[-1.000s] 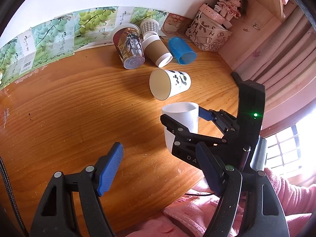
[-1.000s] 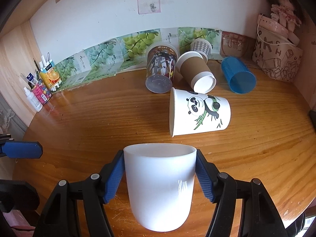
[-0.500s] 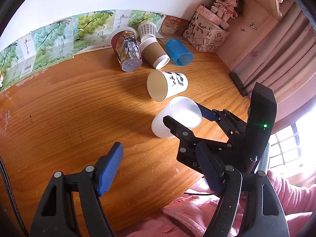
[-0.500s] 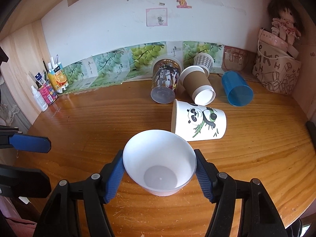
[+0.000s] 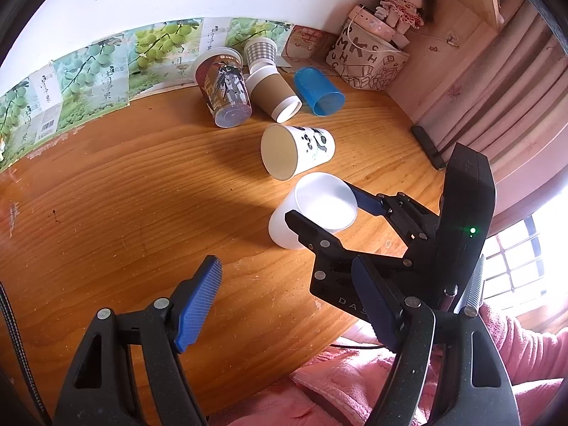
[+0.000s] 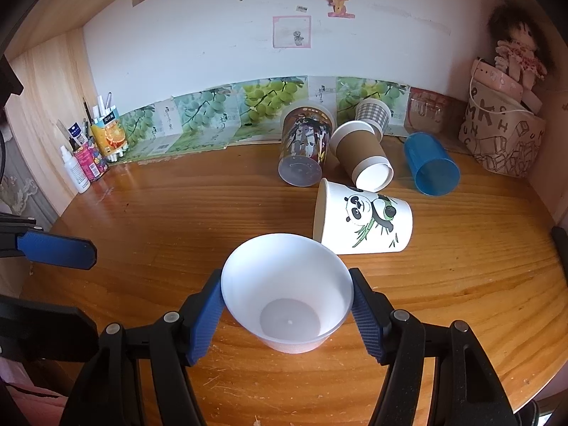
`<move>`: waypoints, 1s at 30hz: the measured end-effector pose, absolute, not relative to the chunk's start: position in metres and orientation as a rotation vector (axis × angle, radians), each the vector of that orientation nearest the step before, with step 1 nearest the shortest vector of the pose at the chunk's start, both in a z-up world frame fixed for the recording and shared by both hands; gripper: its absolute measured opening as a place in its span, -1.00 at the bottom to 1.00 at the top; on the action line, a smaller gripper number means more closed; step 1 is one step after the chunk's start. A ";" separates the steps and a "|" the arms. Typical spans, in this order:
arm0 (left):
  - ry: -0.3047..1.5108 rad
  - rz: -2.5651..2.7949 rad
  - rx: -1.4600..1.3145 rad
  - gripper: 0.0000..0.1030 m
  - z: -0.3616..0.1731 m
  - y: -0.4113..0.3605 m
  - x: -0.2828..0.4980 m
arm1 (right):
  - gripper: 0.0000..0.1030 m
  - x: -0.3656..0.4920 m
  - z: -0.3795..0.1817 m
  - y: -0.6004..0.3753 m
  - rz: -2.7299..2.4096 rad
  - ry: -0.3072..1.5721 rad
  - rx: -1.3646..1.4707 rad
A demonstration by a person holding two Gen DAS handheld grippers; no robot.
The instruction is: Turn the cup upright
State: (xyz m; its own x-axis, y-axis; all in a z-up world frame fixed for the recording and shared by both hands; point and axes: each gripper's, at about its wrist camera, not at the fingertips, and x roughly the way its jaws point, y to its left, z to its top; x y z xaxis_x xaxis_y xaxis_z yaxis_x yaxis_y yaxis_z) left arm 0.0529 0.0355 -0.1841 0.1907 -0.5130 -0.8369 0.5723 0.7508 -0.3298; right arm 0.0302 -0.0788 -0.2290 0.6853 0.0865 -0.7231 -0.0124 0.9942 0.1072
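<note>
White cup [image 6: 287,294] clamped by right hand-held gripper [image 6: 287,314] near worktop's [image 6: 461,284] front edge — left-wrist view alone shows left hand-held gripper [image 5: 284,305] gaping, empty.

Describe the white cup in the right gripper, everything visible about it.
The white cup is plain, smooth and unprinted, probably plastic, tapering to a flat round base. It looks empty. The right gripper is shut on it, blue pads pressing opposite sides just under the rim. Its mouth faces up, tipped toward the camera, so it is nearly upright. Its base sits at the wooden table; contact is unclear. The panda cup lies just behind.
</note>
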 end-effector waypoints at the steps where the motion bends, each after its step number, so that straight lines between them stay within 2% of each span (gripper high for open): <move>1: 1.148 -0.762 0.060 0.53 -0.184 0.036 0.053 | 0.34 0.031 -0.229 -0.079 0.065 0.819 0.101; 3: 1.145 -0.760 0.061 0.53 -0.183 0.035 0.052 | 0.46 0.030 -0.228 -0.079 0.076 0.818 0.108; 9: 1.130 -0.747 0.060 0.53 -0.180 0.035 0.048 | 0.55 0.027 -0.223 -0.077 0.098 0.791 0.091; 30: 1.094 -0.434 -0.064 0.53 -0.163 0.027 0.035 | 0.60 -0.005 -0.199 -0.135 0.156 0.768 0.120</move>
State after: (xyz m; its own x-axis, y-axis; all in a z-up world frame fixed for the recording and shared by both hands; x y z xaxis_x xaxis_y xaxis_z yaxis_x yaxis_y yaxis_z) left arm 0.0345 0.0273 -0.1629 0.3840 -0.3717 -0.8452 0.3095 0.9143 -0.2614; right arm -0.0051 -0.1355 -0.1993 0.7086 0.1842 -0.6811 -0.0969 0.9816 0.1647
